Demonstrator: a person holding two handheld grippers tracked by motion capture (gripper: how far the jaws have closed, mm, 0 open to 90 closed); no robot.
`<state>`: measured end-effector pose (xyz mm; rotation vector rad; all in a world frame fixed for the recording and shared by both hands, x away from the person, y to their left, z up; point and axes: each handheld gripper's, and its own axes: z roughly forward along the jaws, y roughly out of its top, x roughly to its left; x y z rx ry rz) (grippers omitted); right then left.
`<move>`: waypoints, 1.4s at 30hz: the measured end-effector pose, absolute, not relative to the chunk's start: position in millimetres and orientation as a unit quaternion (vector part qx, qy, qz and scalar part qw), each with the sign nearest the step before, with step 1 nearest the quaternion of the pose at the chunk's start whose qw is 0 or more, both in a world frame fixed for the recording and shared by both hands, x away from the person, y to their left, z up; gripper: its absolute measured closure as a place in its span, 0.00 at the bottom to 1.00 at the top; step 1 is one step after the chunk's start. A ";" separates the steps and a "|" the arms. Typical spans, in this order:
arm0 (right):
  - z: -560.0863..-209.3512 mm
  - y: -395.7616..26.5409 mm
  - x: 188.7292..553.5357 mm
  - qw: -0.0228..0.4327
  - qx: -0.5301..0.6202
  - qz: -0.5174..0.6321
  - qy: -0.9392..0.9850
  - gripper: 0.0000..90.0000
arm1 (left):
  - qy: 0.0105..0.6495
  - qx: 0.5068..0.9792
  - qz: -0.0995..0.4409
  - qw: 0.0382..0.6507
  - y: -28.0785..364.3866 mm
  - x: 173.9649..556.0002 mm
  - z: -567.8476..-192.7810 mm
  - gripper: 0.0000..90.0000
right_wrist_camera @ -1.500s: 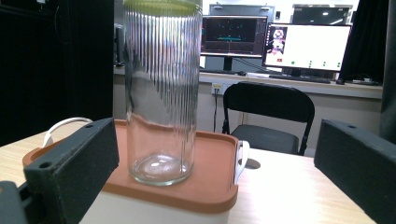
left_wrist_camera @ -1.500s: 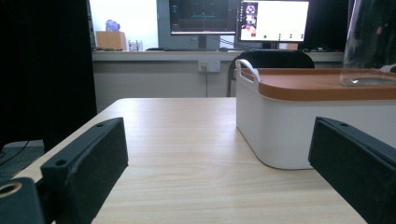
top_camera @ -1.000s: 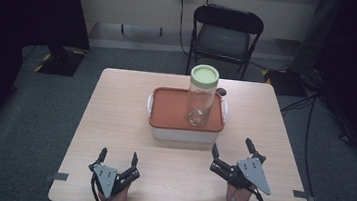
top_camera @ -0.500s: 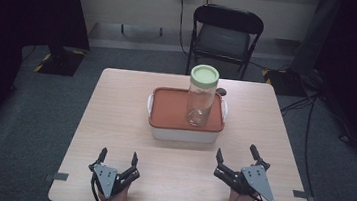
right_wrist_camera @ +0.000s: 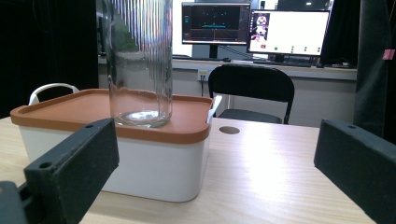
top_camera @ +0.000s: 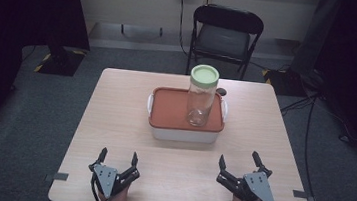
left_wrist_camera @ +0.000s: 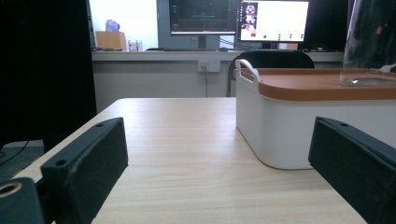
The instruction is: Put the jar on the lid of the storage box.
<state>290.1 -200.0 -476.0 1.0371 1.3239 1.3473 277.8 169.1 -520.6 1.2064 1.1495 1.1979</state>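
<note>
A white box with an orange lid (top_camera: pixel 187 116) (left_wrist_camera: pixel 299 116) (right_wrist_camera: pixel 116 135) sits at the middle of the wooden table (top_camera: pixel 113 124). On the right half of that lid stands an upright clear ribbed glass jar (top_camera: pixel 201 98) (right_wrist_camera: pixel 138 60) (left_wrist_camera: pixel 369 42) with a pale green cap. My left gripper (top_camera: pixel 118 157) rests near the front edge at the left, jaws open, nothing between them. My right gripper (top_camera: pixel 238 161) is at the front right, open too and empty. Both point toward the box from well in front of it.
A black folding chair (top_camera: pixel 226 32) (right_wrist_camera: pixel 252 88) stands behind the table's far edge. A small dark round spot (top_camera: pixel 221 91) (right_wrist_camera: pixel 229 129) lies on the table behind the box. Monitors (right_wrist_camera: pixel 254 30) sit on a desk at the back. Bare tabletop lies left and right of the box.
My right gripper has drifted slightly right and toward the front edge. The left gripper, box and jar have stayed where they were.
</note>
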 end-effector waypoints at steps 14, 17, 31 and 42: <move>-491.9 -201.4 291.4 0.473 0.420 0.545 0.550 0.00 | 0.480 0.502 0.500 0.518 169.0 277.8 -520.6 0.05; -494.5 -201.7 291.4 0.471 0.422 0.546 0.550 0.00 | 0.480 0.502 0.500 0.518 169.1 277.8 -520.6 0.05; -508.8 -201.7 294.5 0.463 0.420 0.548 0.555 0.00 | 0.480 0.502 0.500 0.518 169.1 277.8 -520.6 0.05; -517.6 -200.5 298.7 0.454 0.431 0.540 0.563 0.00 | 0.480 0.502 0.500 0.518 169.0 277.8 -520.6 0.05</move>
